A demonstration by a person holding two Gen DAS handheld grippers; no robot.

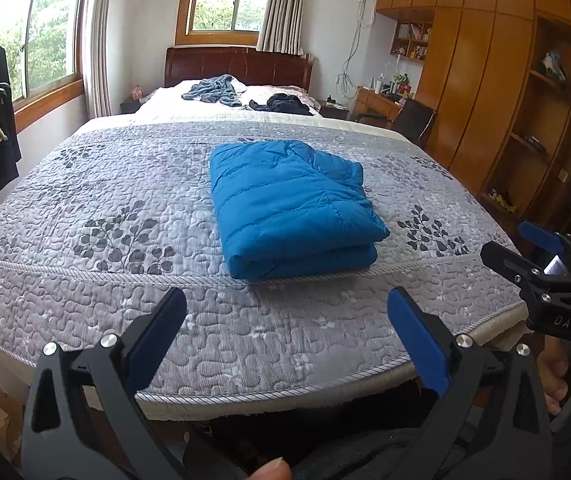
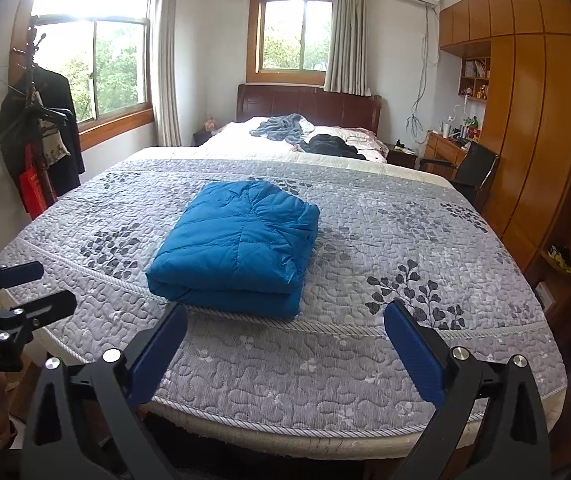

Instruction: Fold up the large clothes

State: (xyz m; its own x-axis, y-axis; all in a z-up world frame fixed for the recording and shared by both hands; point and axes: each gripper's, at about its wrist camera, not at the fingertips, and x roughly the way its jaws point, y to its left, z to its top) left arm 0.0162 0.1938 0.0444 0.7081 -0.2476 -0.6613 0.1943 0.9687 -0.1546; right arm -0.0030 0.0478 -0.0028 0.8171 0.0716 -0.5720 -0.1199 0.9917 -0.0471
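Note:
A blue quilted jacket (image 1: 291, 208) lies folded into a thick rectangle on the grey patterned bedspread (image 1: 105, 200), its folded edge toward me. In the right wrist view the same jacket (image 2: 237, 244) sits left of centre. My left gripper (image 1: 285, 332) hangs open above the foot of the bed, short of the jacket, with nothing between its blue pads. My right gripper (image 2: 285, 340) is also open and empty, held back over the bed's near edge (image 2: 285, 428). Each gripper shows at the side of the other's view: the right gripper (image 1: 525, 248) and the left gripper (image 2: 29, 288).
A grey-blue garment (image 1: 215, 89) and a dark garment (image 1: 287, 105) lie crumpled near the headboard. A coat rack with hanging clothes (image 2: 41, 136) stands left of the bed. Wooden wardrobes (image 1: 485, 80), a desk and a black chair (image 2: 473, 168) line the right side.

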